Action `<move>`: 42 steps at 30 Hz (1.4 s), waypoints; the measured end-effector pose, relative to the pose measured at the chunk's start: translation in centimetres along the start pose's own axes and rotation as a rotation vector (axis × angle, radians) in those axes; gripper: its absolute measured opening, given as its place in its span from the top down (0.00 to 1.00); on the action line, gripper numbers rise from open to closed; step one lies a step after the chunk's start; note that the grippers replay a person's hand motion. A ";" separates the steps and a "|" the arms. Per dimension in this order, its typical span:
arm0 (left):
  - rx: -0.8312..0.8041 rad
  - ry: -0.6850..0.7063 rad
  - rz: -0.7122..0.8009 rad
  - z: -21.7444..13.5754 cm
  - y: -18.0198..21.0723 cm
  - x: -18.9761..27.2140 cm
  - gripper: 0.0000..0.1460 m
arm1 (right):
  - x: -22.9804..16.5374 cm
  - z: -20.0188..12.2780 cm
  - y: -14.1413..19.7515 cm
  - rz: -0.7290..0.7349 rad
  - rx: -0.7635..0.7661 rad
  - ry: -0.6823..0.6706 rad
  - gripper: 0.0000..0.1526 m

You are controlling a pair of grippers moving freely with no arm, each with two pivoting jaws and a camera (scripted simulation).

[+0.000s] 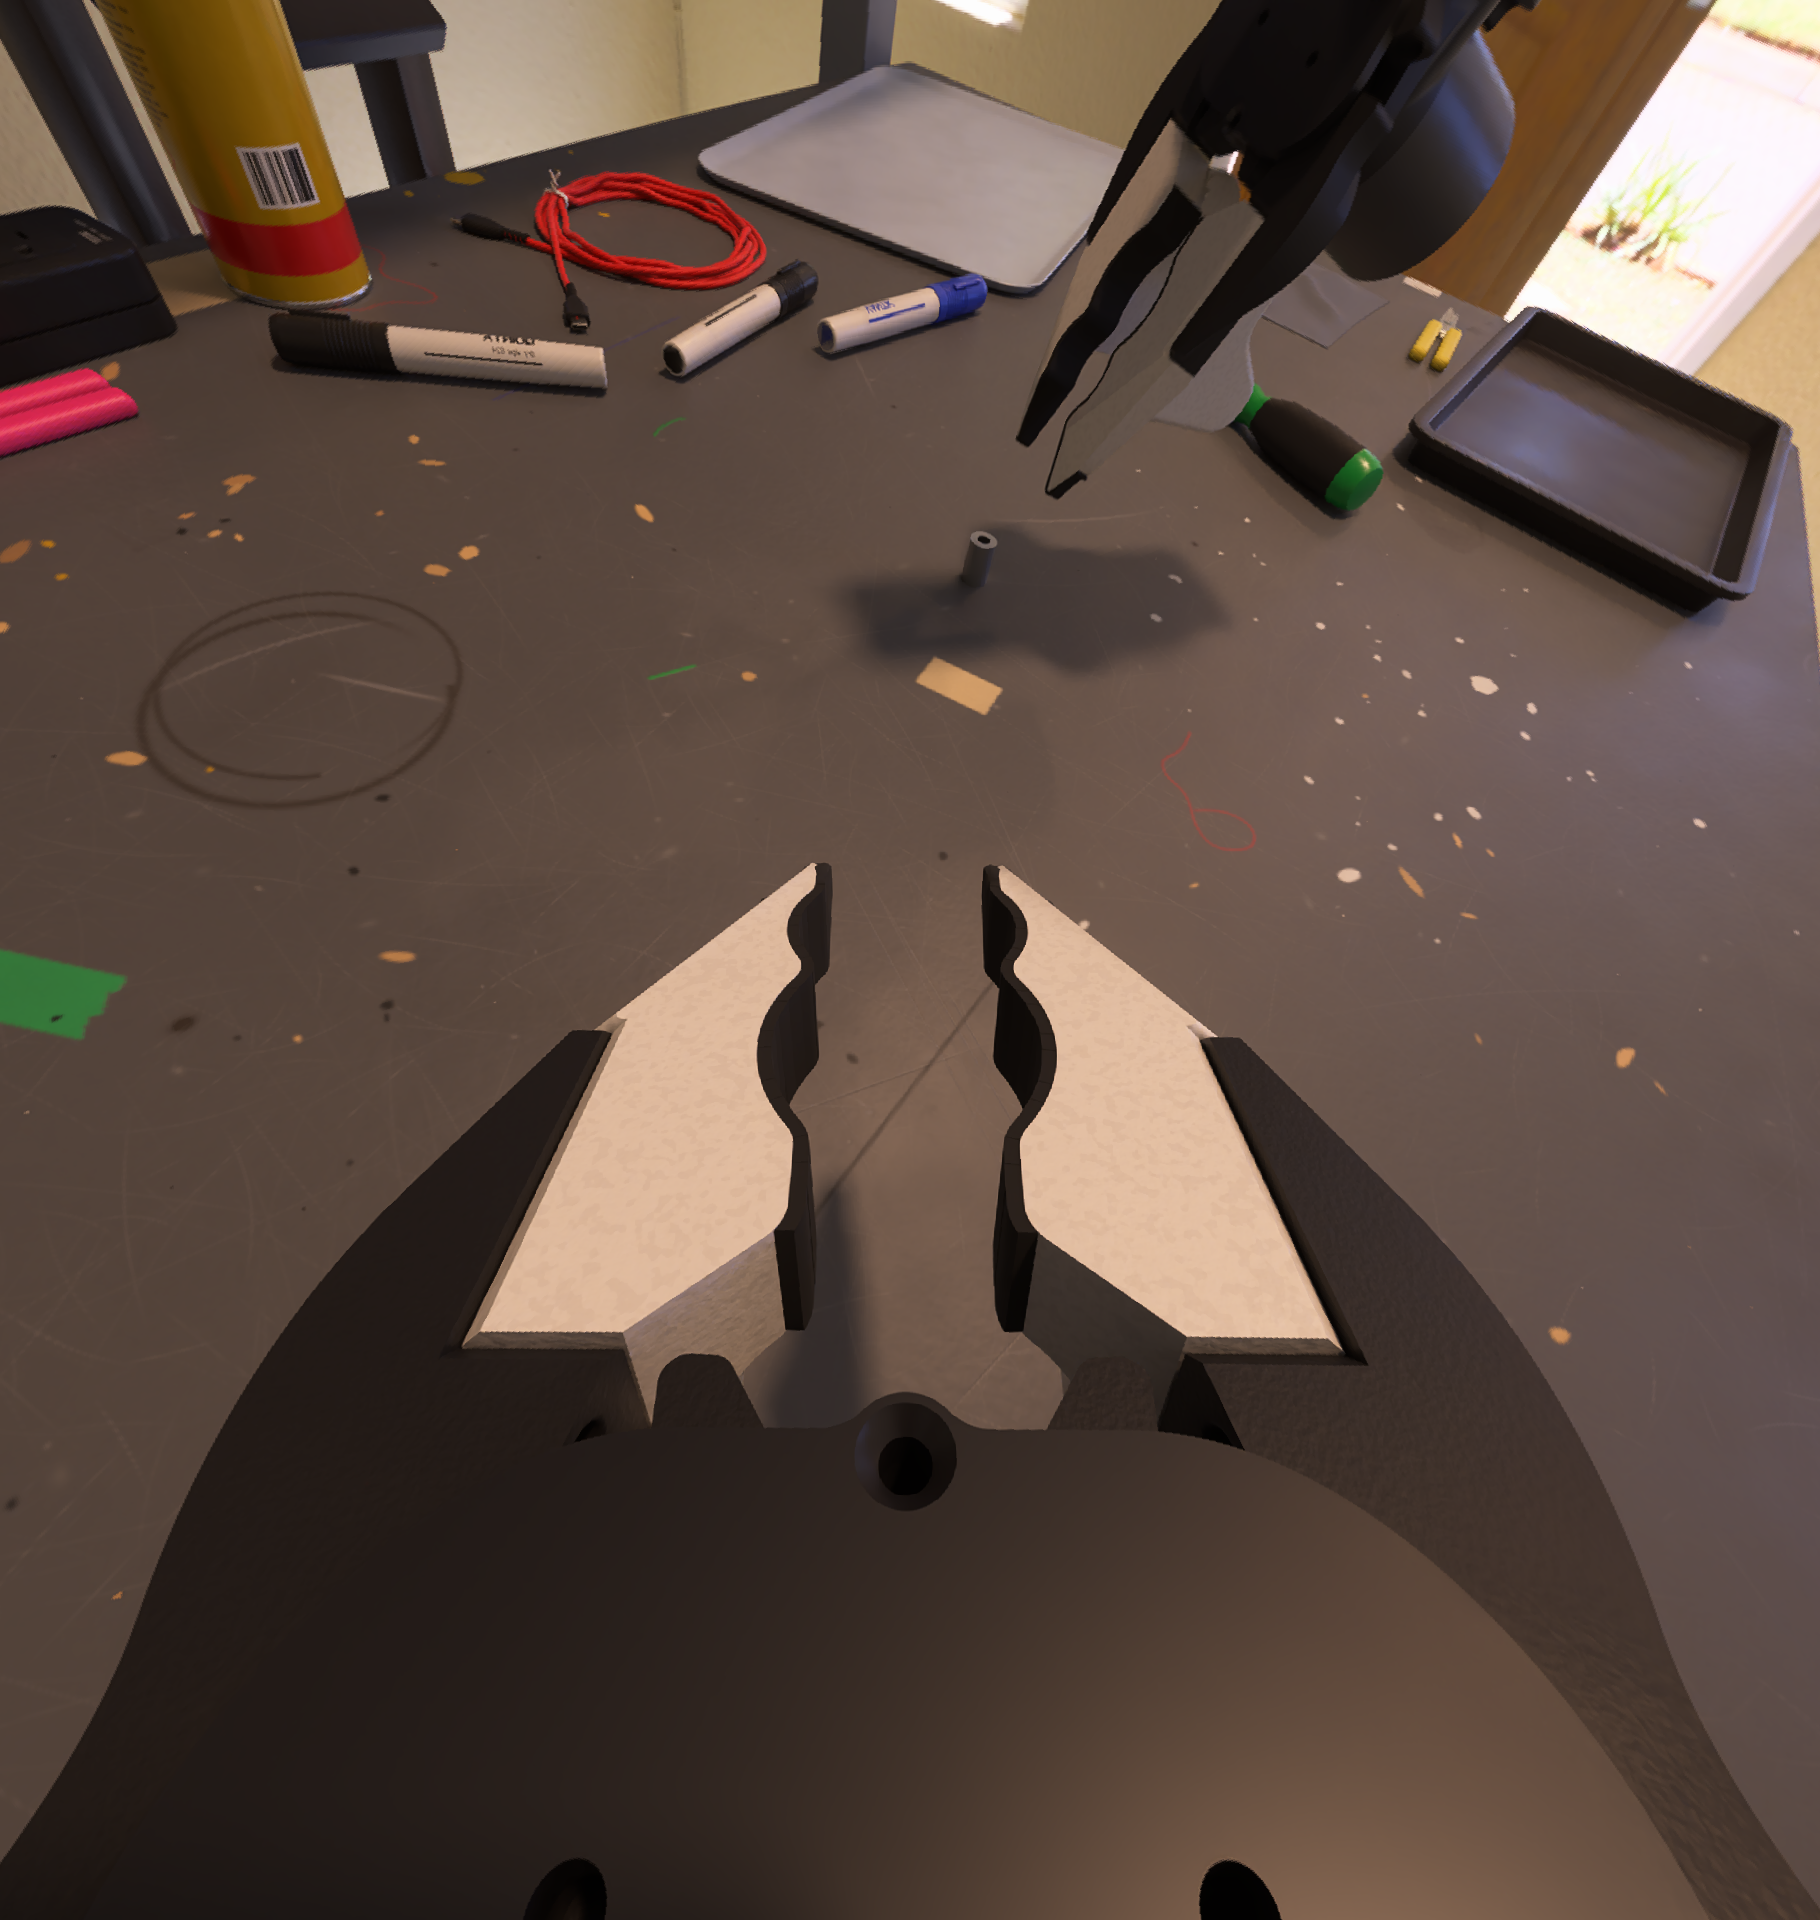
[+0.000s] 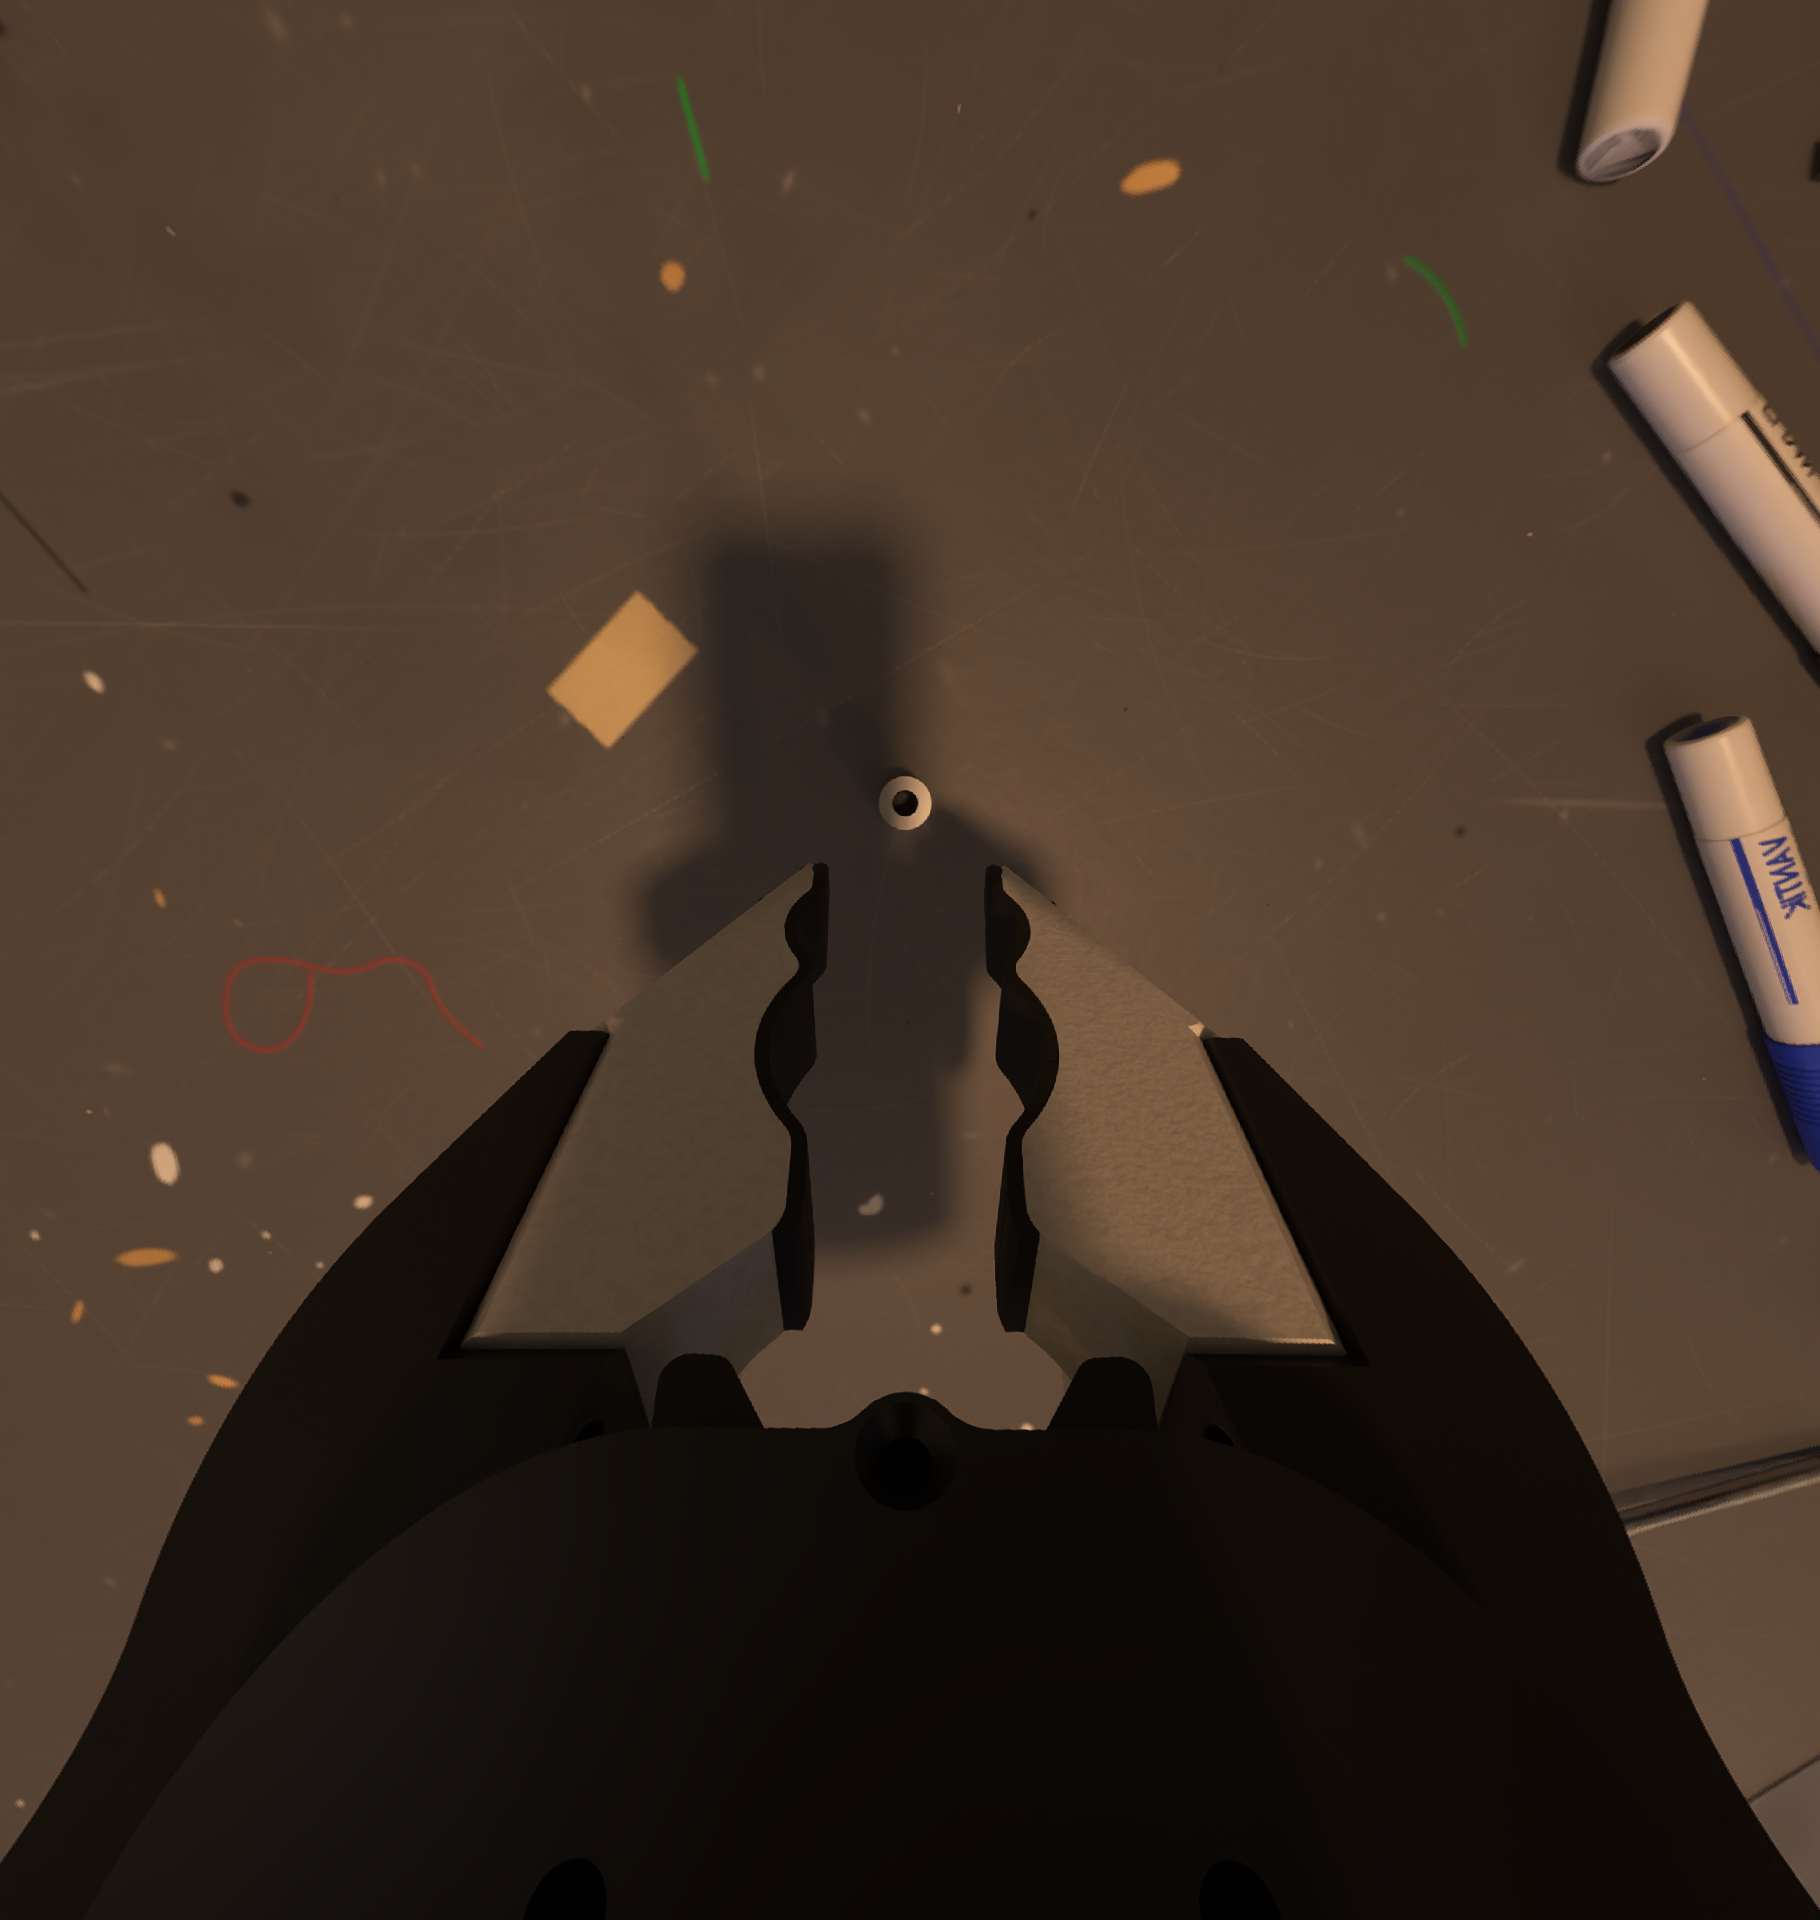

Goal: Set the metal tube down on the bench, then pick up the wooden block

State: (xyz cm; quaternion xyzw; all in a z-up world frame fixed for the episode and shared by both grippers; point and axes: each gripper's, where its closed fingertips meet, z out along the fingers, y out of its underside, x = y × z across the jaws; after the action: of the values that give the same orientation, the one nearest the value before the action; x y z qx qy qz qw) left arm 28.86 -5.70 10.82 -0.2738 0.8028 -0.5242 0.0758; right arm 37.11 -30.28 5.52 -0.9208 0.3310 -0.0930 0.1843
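The metal tube (image 1: 979,556) stood upright on the dark, paint-flecked surface (image 1: 573,831), free of both grippers, its open bore facing up. The right gripper (image 1: 1051,462) hung above it, pointing steeply down, its fingers (image 1: 1103,343) released with nothing between them; in its own view the tube (image 2: 904,802) appeared end-on as a pale ring just beyond the fingertips, inside the gripper's shadow. The left gripper (image 1: 906,873) sat low over the near part of the surface, well apart from the tube, its fingers (image 1: 677,1122) likewise spread and empty. A flat tan rectangle (image 1: 958,686) lay near the tube on the near side; whether this was the wooden block or only a patch on the surface could not be told. Toward the far edge lay a black-capped marker (image 1: 438,353), a second black marker (image 1: 740,317), a blue-capped marker (image 1: 901,312) and a coiled red cable (image 1: 646,229). A yellow spray can (image 1: 241,156) stood at far left, with a pink object (image 1: 33,416) nearby. A grey mat (image 1: 906,166) lay at the far side, a black tray (image 1: 1602,457) at the right edge, and a green-and-black tool handle (image 1: 1311,447) between the tray and the right gripper.
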 end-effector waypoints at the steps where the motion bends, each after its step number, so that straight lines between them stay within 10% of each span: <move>1: -0.002 0.002 0.002 0.0 0.0 0.0 0.80 | -0.1 -0.3 -0.1 0.006 0.017 0.003 0.80; 28: -0.078 0.007 0.052 -2.0 2.7 0.8 0.79 | -9.9 0.7 -3.4 0.045 0.203 -0.187 0.79; 42: -0.223 -0.238 0.064 -1.5 6.3 -2.7 0.73 | -18.9 4.0 -10.0 -0.080 0.339 -0.329 0.79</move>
State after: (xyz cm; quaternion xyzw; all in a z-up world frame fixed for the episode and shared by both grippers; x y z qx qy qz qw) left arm 28.23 -1.19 5.52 -0.3151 0.8496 -0.3929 0.1563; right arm 29.59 -9.82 4.97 -0.8918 0.2394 -0.0032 0.3838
